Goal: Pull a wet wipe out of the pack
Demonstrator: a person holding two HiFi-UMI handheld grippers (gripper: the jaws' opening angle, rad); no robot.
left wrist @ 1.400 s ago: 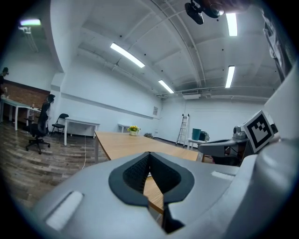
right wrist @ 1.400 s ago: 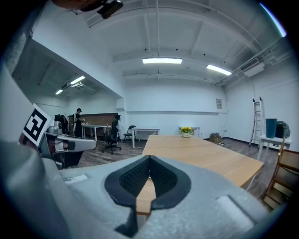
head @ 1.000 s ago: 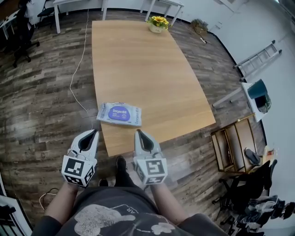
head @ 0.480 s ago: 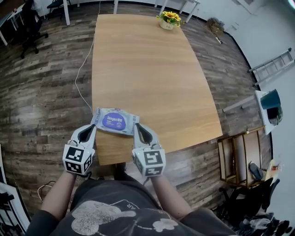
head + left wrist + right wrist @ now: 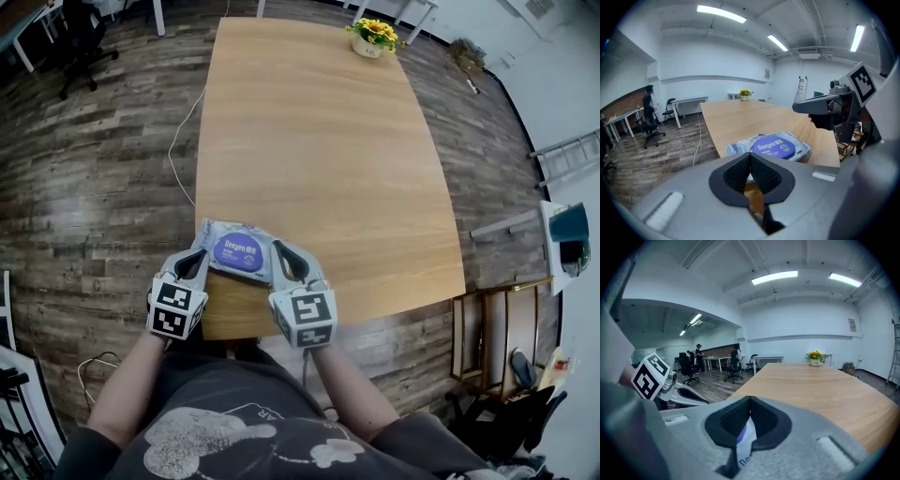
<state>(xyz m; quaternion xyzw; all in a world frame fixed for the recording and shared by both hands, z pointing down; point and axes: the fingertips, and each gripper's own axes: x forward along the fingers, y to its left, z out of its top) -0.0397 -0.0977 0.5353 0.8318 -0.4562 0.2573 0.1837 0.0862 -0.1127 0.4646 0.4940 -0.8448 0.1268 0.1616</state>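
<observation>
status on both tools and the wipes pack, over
Left tool, right tool shut, empty. Wipes pack flat at table edge, between the tips. Nothing covering it.

The person wears a dark grey T-shirt [image 5: 234, 417] with a pale print, and the left gripper [image 5: 199, 253] and right gripper [image 5: 276, 247] are light grey shells with black ribbed fingers [image 5: 733, 174] and black-and-white marker cubes [image 5: 176, 309].

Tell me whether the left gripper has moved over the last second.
Yes. The left gripper has come forward toward the wet wipe pack on the table: earlier it hung well short of it, now its tip is by the pack's left end.
</observation>
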